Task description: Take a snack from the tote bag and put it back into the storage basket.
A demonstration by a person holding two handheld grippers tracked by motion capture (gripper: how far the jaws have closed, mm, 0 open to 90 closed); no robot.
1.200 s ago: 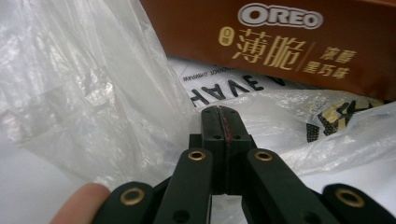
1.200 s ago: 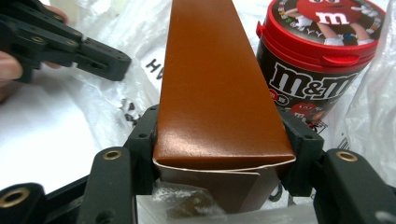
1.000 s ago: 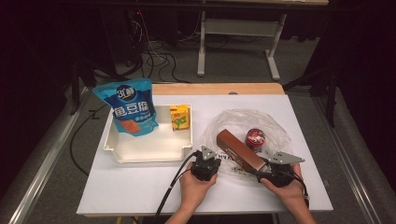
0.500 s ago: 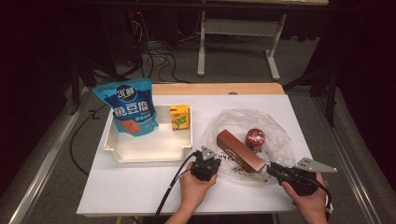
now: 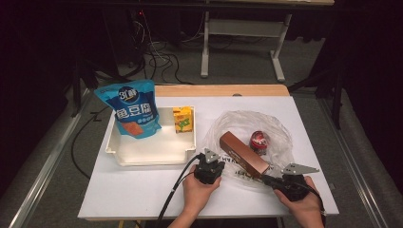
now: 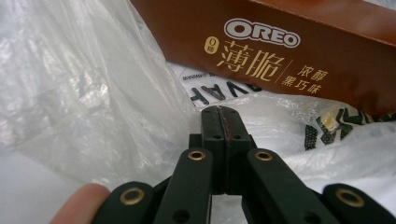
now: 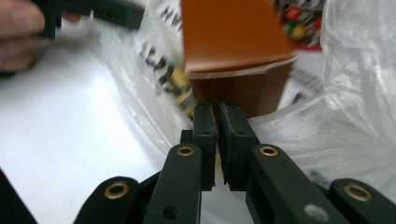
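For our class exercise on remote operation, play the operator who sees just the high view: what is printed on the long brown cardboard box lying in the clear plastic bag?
Observer: The left gripper view shows white OREO lettering on the long brown cardboard box.
Operator: Do the jaws of the left gripper stand open?
Observer: No, they are pressed together, right at the clear plastic bag.
Operator: And the right gripper?
Observer: Its jaws have just been closing; a thin slit remains, close to the box's end. Whether bag film is pinched between them I cannot tell.
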